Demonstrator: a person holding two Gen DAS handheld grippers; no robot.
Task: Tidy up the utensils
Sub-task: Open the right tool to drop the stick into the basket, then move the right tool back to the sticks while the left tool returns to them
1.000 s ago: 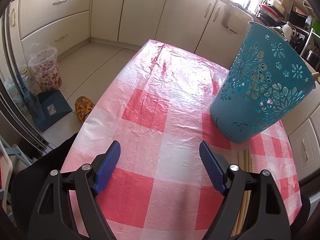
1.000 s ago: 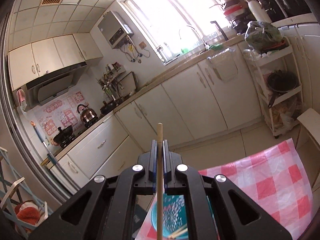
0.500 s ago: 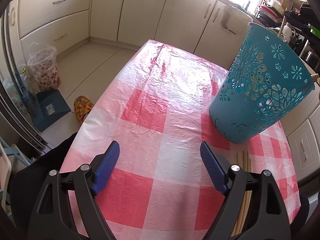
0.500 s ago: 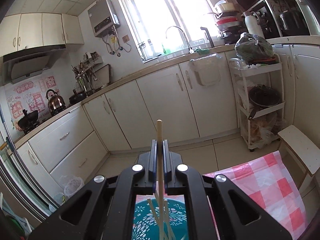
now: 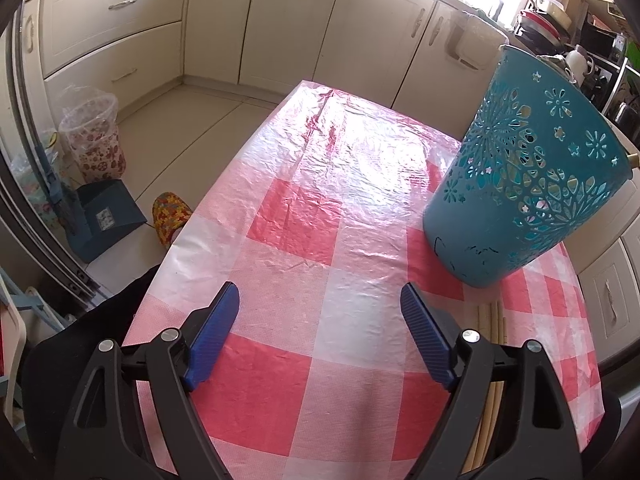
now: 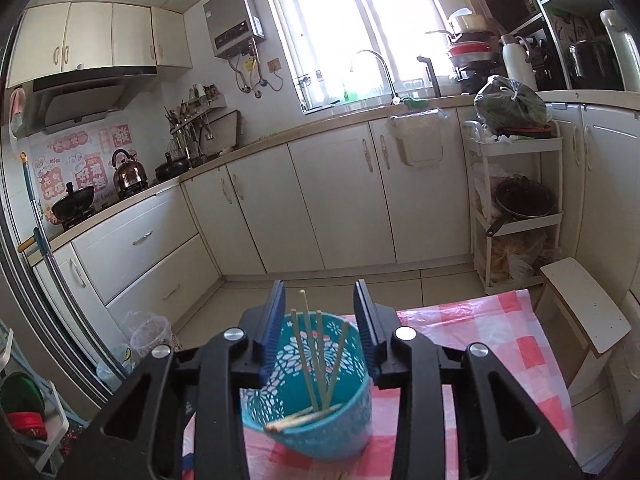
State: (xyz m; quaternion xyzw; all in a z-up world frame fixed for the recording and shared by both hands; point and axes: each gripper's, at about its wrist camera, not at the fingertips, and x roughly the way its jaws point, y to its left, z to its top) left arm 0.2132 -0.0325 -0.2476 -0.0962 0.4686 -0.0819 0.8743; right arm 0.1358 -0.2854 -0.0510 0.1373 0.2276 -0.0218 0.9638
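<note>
Now the right gripper (image 6: 319,326) is wide apart and holds nothing, right above the teal basket (image 6: 316,424), where chopsticks (image 6: 310,360) stand. Nearby, the left gripper (image 5: 320,336) is wide too, low over the checked tablecloth (image 5: 332,216), beside more chopsticks (image 5: 494,320).

Teal basket (image 5: 520,184) with cut-out flowers — pale chopsticks (image 6: 316,364) — red-and-white checked tablecloth (image 5: 320,216)

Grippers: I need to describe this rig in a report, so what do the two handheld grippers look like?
Both match: the left gripper and right gripper have matte black plastic linkage arms with cut-outs, silver round pivot bolts, and ribbed blue fingers. No cables, markings or sleeves show.
</note>
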